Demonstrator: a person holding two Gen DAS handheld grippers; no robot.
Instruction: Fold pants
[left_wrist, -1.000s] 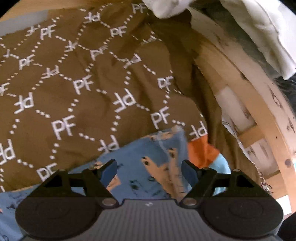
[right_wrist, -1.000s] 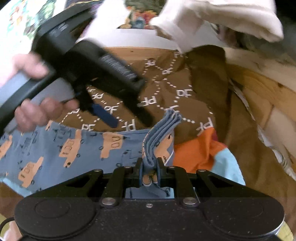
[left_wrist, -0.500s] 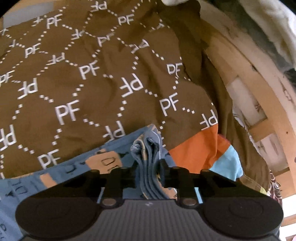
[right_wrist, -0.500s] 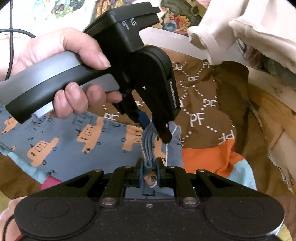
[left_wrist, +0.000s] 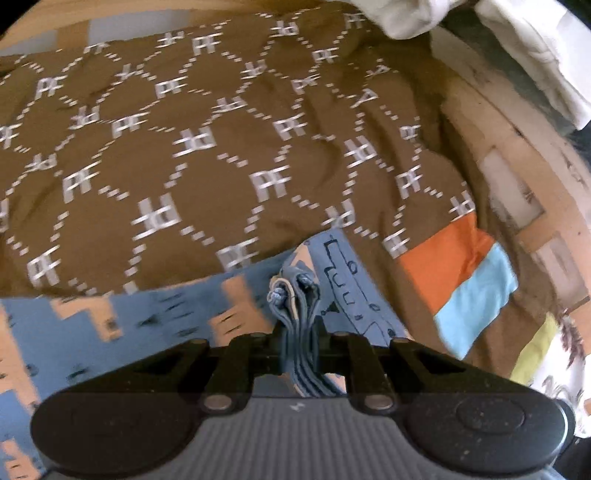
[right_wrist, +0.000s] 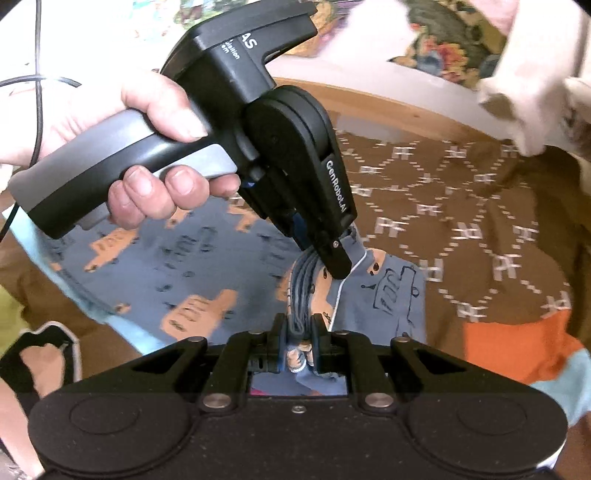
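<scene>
Blue pants (left_wrist: 166, 317) with orange vehicle prints lie on a brown bedspread. My left gripper (left_wrist: 299, 332) has a bunched, layered edge of the pants between its fingers, and its jaws are closing onto the bundle, pads pressing it. In the right wrist view the pants (right_wrist: 192, 273) spread to the left. My right gripper (right_wrist: 298, 328) is shut on the same bunched edge. The left gripper (right_wrist: 325, 254), held by a hand (right_wrist: 159, 110), pinches that edge just beyond the right one.
The brown bedspread (left_wrist: 221, 147) with white PF lettering covers the bed. An orange and light blue cloth (left_wrist: 458, 273) lies to the right of the pants. White garments (left_wrist: 535, 55) hang at the top right over a wooden frame (left_wrist: 517, 166).
The left gripper went from wide open over the pants to clamped on their bunched edge. Both grippers then shifted sideways together with the fabric, the right one keeping its hold.
</scene>
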